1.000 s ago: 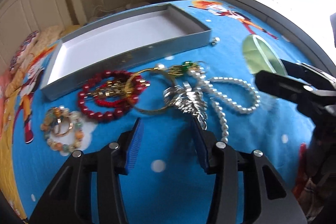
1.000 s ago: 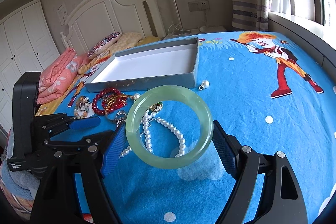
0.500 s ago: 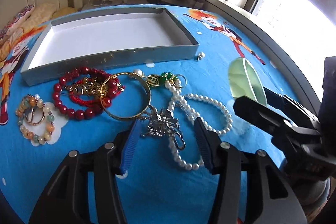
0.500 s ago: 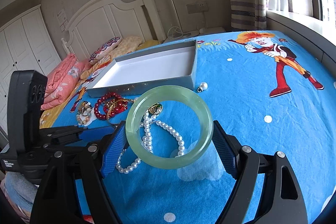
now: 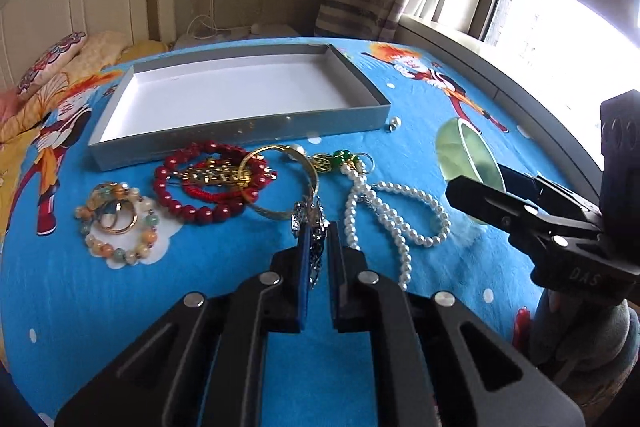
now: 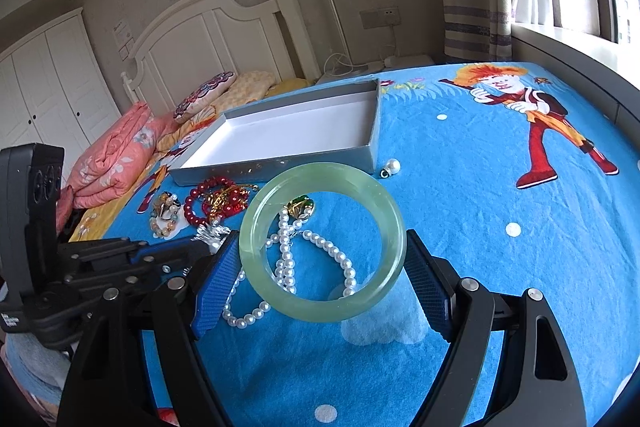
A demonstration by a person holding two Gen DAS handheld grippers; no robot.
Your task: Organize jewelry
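My left gripper (image 5: 316,235) is shut on a silver ornament piece (image 5: 310,223) just above the blue bedspread. My right gripper (image 6: 320,259) is shut on a pale green jade bangle (image 6: 320,183), held upright above the bed; it also shows at the right of the left wrist view (image 5: 468,147). A pearl necklace (image 5: 384,215) lies beside the left gripper. A gold bangle (image 5: 280,183), red bead bracelets (image 5: 200,183) and a multicoloured bead bracelet (image 5: 116,223) lie in front of the empty grey box (image 5: 240,135).
A single pearl earring (image 5: 394,124) lies at the box's right corner. Pillows and a pink quilt (image 6: 116,159) lie at the head of the bed, by the white headboard. A window sill (image 5: 500,63) borders the bed on the right.
My left gripper has closed its open fingers onto the silver ornament. The right gripper still holds the jade bangle in about the same place.
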